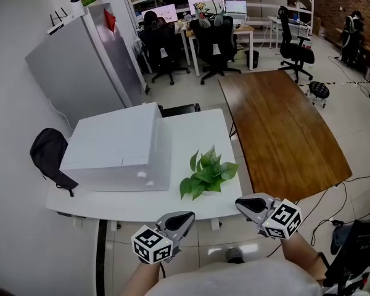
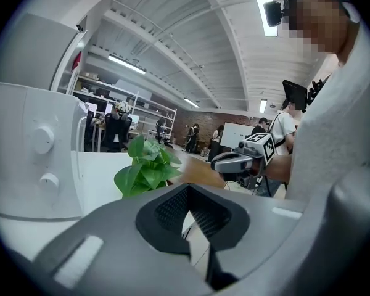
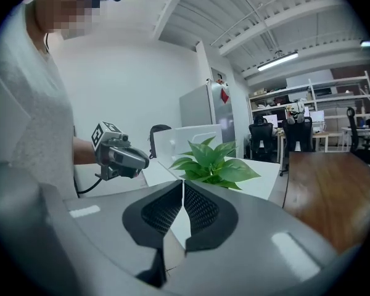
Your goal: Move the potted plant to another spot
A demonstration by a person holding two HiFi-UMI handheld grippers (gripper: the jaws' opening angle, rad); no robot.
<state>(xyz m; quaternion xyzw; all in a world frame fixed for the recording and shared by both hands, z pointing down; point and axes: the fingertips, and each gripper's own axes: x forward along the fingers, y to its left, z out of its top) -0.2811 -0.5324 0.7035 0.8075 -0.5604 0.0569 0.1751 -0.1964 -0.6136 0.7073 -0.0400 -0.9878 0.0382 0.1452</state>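
Note:
A small potted plant (image 1: 207,174) with broad green leaves stands near the front edge of the white table (image 1: 200,130); the leaves hide its pot. Both grippers hover in front of the table edge, short of the plant and apart from it. My left gripper (image 1: 186,217) is below and left of the plant, shut and holding nothing. My right gripper (image 1: 243,203) is below and right of it, also shut and holding nothing. The left gripper view shows the plant (image 2: 146,165) ahead of the left gripper (image 2: 188,187). In the right gripper view the plant (image 3: 213,161) sits beyond the right gripper (image 3: 183,183).
A large white box-shaped appliance (image 1: 119,147) fills the table's left half, close to the plant. A brown wooden table (image 1: 283,127) stands to the right. A grey fridge (image 1: 80,73) is behind, a black bag (image 1: 48,153) at the table's left end, and office chairs (image 1: 217,47) further back.

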